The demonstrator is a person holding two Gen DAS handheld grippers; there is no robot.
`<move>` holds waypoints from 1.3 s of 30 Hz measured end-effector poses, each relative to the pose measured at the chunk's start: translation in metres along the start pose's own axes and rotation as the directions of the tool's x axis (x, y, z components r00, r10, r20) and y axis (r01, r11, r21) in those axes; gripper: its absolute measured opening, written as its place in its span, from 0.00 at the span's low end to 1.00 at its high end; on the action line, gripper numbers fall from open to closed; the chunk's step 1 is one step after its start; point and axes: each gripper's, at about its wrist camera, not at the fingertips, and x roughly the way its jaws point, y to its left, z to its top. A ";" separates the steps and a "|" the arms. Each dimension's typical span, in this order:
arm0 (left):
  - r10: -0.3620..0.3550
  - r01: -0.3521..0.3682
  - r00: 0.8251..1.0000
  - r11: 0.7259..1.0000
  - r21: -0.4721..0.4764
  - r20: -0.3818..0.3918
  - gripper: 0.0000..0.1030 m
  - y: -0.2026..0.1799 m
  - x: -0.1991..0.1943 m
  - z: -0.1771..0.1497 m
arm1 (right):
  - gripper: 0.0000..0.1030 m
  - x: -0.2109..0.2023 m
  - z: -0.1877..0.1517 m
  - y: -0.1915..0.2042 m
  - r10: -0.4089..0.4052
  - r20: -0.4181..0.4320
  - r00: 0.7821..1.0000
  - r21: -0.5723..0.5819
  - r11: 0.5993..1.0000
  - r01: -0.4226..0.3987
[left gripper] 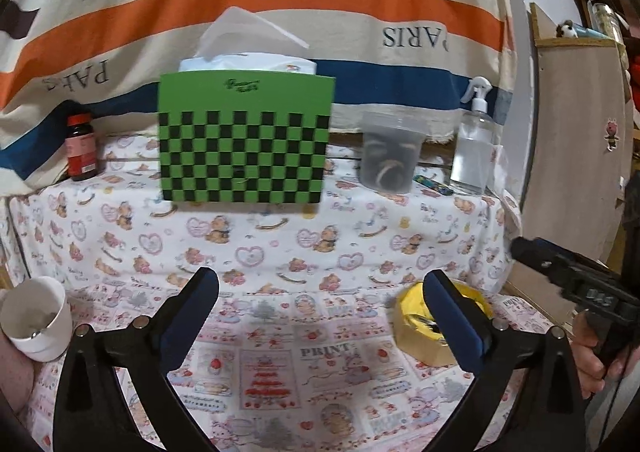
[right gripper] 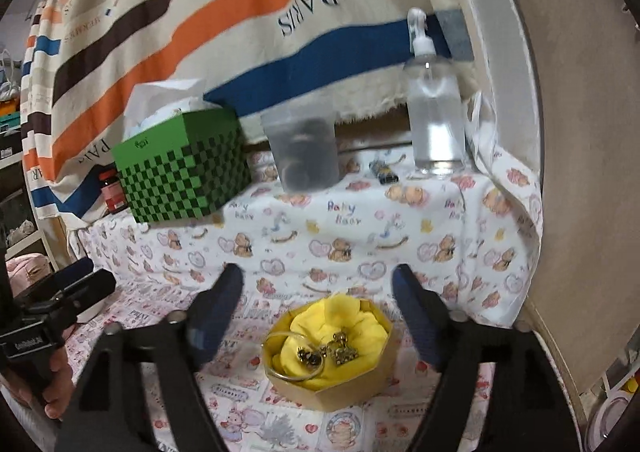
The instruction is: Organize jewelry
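Note:
A gold hexagonal jewelry box (right gripper: 332, 356) lined with yellow cloth sits on the patterned table cover. In it lie a thin bangle (right gripper: 280, 368) and small brass-coloured earrings (right gripper: 340, 350). My right gripper (right gripper: 318, 284) is open and empty, its fingers either side of the box and above it. The box also shows in the left wrist view (left gripper: 420, 332), partly behind my left gripper's right finger. My left gripper (left gripper: 320, 284) is open and empty over the cover. A white cup (left gripper: 38, 318) stands at the left, with something small inside.
At the back stand a green checkered tissue box (left gripper: 244, 140), a red pill bottle (left gripper: 81, 148), a clear plastic tub (left gripper: 390, 150), a spray bottle (left gripper: 474, 140) and a small dark object (right gripper: 384, 171). A striped cloth hangs behind. A beige panel (right gripper: 568, 132) stands at the right.

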 end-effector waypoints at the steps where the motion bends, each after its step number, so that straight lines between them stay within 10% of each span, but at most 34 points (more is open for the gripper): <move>1: 0.010 -0.010 1.000 1.000 -0.003 0.009 0.99 0.002 0.000 -0.002 | 0.88 -0.001 -0.001 -0.002 0.010 0.012 1.000 0.015 1.000 -0.011; 39: 0.216 -0.216 0.976 0.976 0.019 0.011 1.00 0.009 0.020 -0.036 | 1.00 0.020 -0.037 0.023 -0.128 0.031 0.991 -0.141 0.981 0.131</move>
